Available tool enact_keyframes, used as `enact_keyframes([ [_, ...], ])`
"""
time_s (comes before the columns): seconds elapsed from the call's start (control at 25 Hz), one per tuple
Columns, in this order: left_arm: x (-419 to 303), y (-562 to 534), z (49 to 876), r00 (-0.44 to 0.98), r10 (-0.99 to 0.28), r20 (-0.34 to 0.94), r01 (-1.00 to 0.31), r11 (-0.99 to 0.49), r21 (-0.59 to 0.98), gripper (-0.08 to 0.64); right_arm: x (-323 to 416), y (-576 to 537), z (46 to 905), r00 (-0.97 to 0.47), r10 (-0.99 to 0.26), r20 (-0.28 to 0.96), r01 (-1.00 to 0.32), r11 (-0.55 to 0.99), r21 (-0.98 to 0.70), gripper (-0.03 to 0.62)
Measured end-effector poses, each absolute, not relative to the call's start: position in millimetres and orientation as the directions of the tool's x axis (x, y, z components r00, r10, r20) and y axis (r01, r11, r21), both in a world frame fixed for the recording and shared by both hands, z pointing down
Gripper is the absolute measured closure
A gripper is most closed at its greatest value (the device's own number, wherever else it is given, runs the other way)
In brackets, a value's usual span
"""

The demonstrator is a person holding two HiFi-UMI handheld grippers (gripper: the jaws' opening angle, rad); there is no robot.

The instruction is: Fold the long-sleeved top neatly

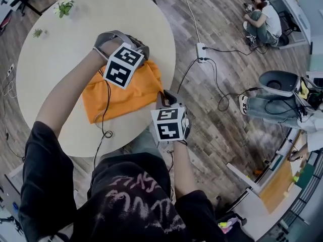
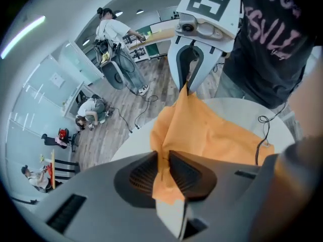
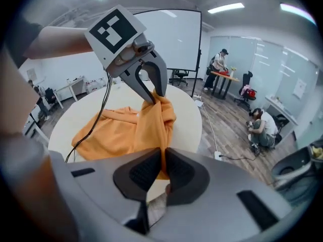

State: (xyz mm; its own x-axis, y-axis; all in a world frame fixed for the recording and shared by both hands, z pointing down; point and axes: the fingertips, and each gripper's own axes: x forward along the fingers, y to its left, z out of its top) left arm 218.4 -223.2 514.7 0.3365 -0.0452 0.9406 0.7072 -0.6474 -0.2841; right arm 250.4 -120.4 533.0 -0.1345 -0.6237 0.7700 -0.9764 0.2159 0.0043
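Pinching the orange top point(image 1: 128, 96), left tongs point(image 2: 162, 161) and right tongs point(image 3: 162, 166), nearly closed.

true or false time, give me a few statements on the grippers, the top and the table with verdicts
1. The left gripper has its jaws shut on the orange top. True.
2. The right gripper is empty. False: its jaws pinch the orange top too.
3. The table is square. False: it is round.
4. A small green plant stands on the table. True.
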Motion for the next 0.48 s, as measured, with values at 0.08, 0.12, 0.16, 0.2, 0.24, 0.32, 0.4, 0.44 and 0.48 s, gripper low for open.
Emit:
enact_keyframes([
  [0.08,199,-216,500,0.368,-0.074,0.927,0.693,-0.643,-0.327,0.476,234,-114,517,-0.100,-0.649,0.754,-0.971,0.230,0.070,0.558],
  [0.12,189,-213,493,0.384,-0.089,0.919,0.685,-0.640,-0.348,0.476,225,-112,510,-0.082,-0.660,0.747,-0.967,0.234,0.100,0.558],
  [0.16,180,-210,487,0.401,-0.104,0.910,0.678,-0.635,-0.371,0.476,218,-109,503,-0.065,-0.669,0.740,-0.963,0.236,0.128,0.558],
  [0.2,171,-207,481,0.419,-0.118,0.900,0.670,-0.630,-0.394,0.476,210,-105,497,-0.049,-0.677,0.734,-0.959,0.237,0.155,0.558],
  [0.24,163,-204,475,0.438,-0.131,0.890,0.660,-0.625,-0.417,0.476,202,-102,491,-0.033,-0.685,0.727,-0.954,0.238,0.181,0.558],
  [0.32,146,-201,464,0.473,-0.158,0.867,0.637,-0.619,-0.460,0.476,186,-99,478,-0.003,-0.702,0.712,-0.944,0.237,0.231,0.558],
  [0.4,129,-200,452,0.503,-0.184,0.844,0.613,-0.612,-0.499,0.476,169,-97,465,0.022,-0.719,0.695,-0.931,0.239,0.277,0.558],
  [0.44,120,-200,447,0.517,-0.198,0.833,0.601,-0.609,-0.518,0.476,160,-97,458,0.033,-0.726,0.686,-0.922,0.242,0.301,0.558],
  [0.48,112,-199,442,0.531,-0.210,0.821,0.589,-0.605,-0.536,0.476,151,-96,453,0.043,-0.732,0.680,-0.913,0.247,0.324,0.558],
])
